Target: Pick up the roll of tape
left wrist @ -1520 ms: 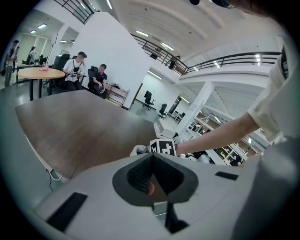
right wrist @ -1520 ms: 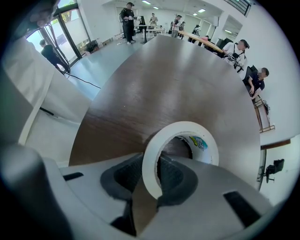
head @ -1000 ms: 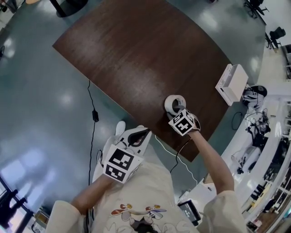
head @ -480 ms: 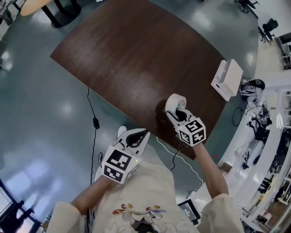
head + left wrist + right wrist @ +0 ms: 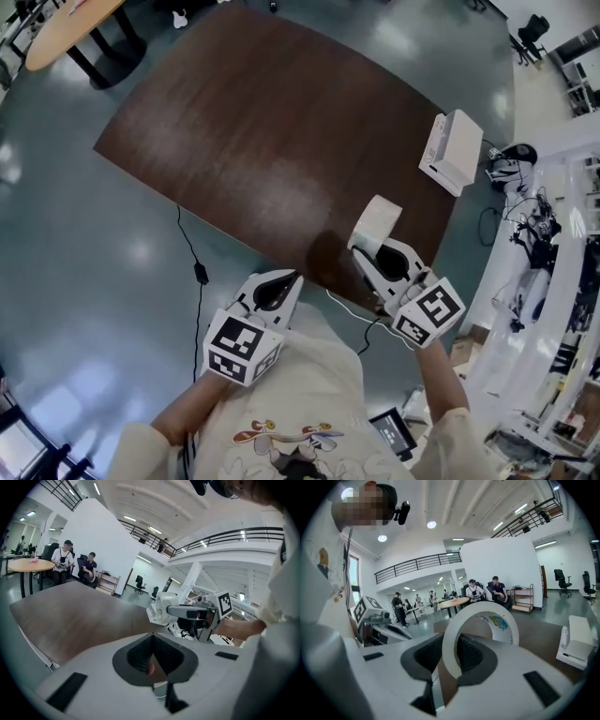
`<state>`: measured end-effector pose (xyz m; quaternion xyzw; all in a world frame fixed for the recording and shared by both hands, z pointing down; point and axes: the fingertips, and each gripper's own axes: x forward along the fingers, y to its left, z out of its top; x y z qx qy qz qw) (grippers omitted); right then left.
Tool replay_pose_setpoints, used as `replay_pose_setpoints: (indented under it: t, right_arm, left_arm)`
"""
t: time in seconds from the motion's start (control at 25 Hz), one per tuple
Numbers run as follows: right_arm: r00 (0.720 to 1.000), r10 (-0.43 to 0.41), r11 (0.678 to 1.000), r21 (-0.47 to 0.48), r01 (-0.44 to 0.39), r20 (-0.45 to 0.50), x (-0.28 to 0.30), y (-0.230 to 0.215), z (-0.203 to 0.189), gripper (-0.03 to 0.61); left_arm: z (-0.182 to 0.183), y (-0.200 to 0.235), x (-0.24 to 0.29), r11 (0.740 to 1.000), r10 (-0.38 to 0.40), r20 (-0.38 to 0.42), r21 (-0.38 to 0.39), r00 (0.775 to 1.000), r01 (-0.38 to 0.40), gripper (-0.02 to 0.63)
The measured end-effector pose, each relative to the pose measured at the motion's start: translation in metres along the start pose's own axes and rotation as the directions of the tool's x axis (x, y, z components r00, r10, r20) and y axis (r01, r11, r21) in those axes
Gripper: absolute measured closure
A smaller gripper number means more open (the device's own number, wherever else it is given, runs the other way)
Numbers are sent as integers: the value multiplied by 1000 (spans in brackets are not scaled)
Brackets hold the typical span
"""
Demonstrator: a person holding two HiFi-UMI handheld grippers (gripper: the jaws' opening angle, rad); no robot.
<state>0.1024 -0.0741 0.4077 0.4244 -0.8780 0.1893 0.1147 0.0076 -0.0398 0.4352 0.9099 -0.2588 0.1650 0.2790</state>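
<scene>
The roll of tape [image 5: 377, 222] is a white ring, held in the air above the near right part of the dark brown table [image 5: 281, 122]. My right gripper [image 5: 373, 247] is shut on it, and the roll pokes out beyond the jaws. In the right gripper view the tape ring [image 5: 454, 625] stands upright between the jaws of the right gripper [image 5: 451, 657], with a printed label inside it. My left gripper [image 5: 281, 279] hovers near my body off the table's near edge, shut and with nothing in it. In the left gripper view the left gripper [image 5: 152, 663] faces the tape [image 5: 162, 609].
A white box [image 5: 450, 150] sits at the table's right edge. A black cable [image 5: 192, 253] trails on the floor to the left. A round light-wood table [image 5: 66, 33] stands at the far left. Shelves and equipment crowd the right side.
My right gripper has risen from the table with the tape roll in it and tilted towards level. The left gripper has lifted slightly.
</scene>
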Motion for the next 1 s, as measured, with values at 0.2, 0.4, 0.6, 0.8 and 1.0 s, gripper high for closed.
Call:
replay_pose_setpoints:
  t: [0.2,0.4,0.6,0.8,1.0]
  right_arm:
    - [991,-28,1000,-9,30,129,-40,21,41,494]
    - [976,-60,998,-13,65,211,-77,41,60,494]
    - [964,-78,996,-12,84,256,-104,55,68,494]
    - [959,-79,997,14,78,271,-120,71,63,494]
    - [966,-72,997,56,60,247,-130,77,51,494]
  left_arm:
    - [10,-9,-9,1000,-5,22,17,1000,5,607]
    - [19,-14,-23,1000,-1,54,20,999,0,607]
    - [28,-19,-32,1000,-8,77,28,997,6,607]
    - [28,-20,-40,999,-3,71,34,997,1,607]
    - [22,-25,-45,1000,1,69,3,998,-1,607]
